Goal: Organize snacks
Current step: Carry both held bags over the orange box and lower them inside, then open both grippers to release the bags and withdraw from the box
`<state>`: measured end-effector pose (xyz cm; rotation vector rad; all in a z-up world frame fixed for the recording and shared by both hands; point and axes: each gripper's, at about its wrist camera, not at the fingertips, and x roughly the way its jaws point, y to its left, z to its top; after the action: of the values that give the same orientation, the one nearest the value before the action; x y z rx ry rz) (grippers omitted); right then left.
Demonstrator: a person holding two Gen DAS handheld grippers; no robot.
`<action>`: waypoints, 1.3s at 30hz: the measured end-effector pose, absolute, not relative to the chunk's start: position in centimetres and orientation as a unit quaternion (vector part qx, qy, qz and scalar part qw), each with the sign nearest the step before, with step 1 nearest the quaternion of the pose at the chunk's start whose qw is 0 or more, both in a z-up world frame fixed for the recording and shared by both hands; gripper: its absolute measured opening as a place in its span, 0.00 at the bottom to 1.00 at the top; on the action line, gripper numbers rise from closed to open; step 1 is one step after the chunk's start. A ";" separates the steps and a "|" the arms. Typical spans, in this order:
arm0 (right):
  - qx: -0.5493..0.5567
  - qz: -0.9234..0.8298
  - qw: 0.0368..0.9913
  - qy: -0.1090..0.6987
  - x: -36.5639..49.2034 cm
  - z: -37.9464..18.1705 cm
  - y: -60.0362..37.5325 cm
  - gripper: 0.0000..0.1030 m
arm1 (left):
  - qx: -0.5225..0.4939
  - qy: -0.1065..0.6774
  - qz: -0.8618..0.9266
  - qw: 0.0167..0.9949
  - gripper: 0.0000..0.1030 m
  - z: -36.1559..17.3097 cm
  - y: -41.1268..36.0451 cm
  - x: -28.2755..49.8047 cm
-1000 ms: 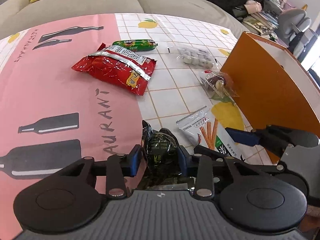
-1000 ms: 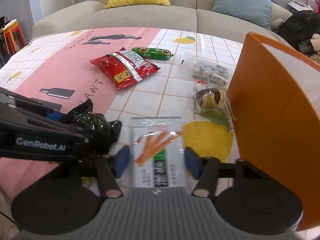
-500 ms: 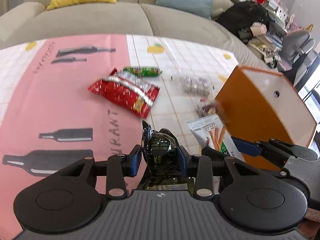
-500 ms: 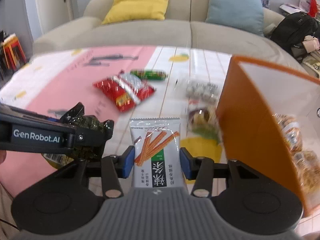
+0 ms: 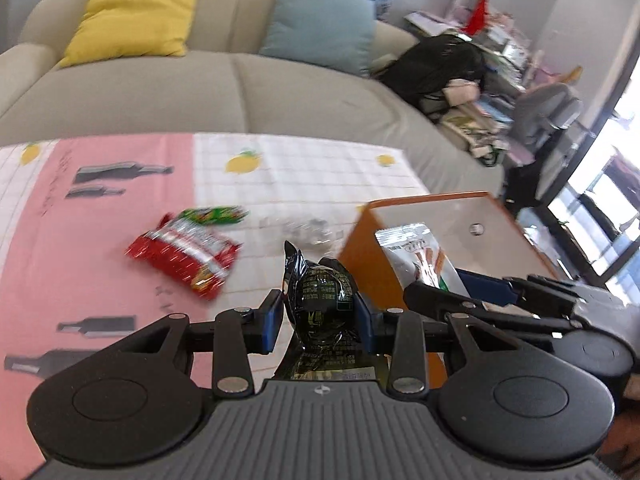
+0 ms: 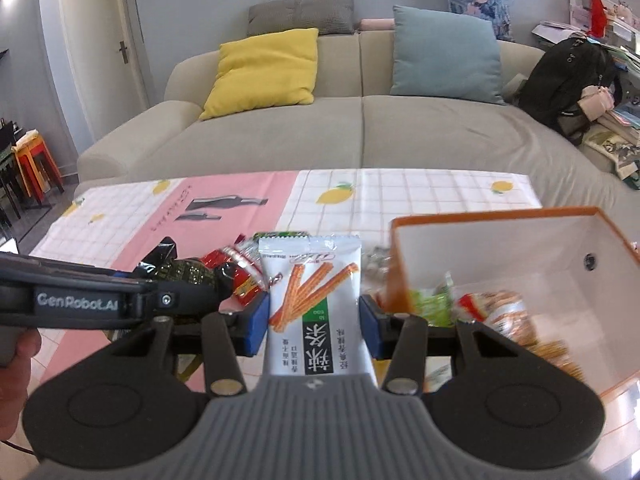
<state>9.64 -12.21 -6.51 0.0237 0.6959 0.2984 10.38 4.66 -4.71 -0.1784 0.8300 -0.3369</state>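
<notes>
Only right view shows snacks inside orange box (image 6: 520, 264); both claws pinch packets

Beige sofa (image 6: 360, 128) with yellow cushion (image 6: 264, 72) and teal cushion (image 6: 444, 56), grey wall (image 6: 192, 8), bright window (image 5: 604, 208) at right.

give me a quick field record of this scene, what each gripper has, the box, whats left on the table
left gripper: shut on dark green foil snack pouch
right gripper: shut on white stick-snack packet
orange box with white inside: open, already holds several snacks
left on tablecloth: red chip bag, green sausage pack, clear candy bag
both held items: lifted, beside the box
</notes>
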 end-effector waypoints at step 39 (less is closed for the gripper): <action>-0.190 0.081 0.839 0.503 21.5 -12.3 -31.1 0.45 | 0.001 0.541 -0.286 0.791 0.41 -12.0 -17.9 22.6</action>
<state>21.52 -31.06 -12.33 -0.4020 1.0629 0.1717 22.60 -17.94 -11.98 0.0030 1.1637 -0.6144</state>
